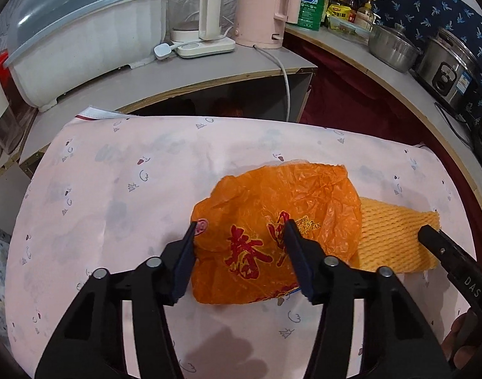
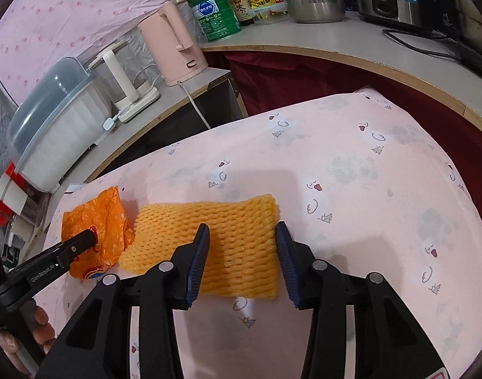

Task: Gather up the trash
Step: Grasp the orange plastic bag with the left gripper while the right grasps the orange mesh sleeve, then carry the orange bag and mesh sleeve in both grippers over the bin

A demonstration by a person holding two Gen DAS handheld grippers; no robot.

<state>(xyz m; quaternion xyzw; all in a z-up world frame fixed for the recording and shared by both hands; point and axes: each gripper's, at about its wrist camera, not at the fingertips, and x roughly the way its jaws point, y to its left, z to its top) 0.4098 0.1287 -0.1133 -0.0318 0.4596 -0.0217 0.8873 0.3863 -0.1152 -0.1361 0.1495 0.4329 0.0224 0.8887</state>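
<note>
— How many pieces of trash?
— Two: one orange plastic bag [image 1: 272, 230] between the left gripper [image 1: 241, 252] fingers, spread wide; one yellow foam net [image 2: 228, 237] between the right gripper [image 2: 242, 252] fingers, also wide, holding nothing.
— Where?
— Touching, on the pink-covered surface [image 2: 351, 164].

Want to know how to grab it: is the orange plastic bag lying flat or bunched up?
Mostly flat. The orange plastic bag lies crinkled and spread on the pink tablecloth, one edge over the foam net.
</note>
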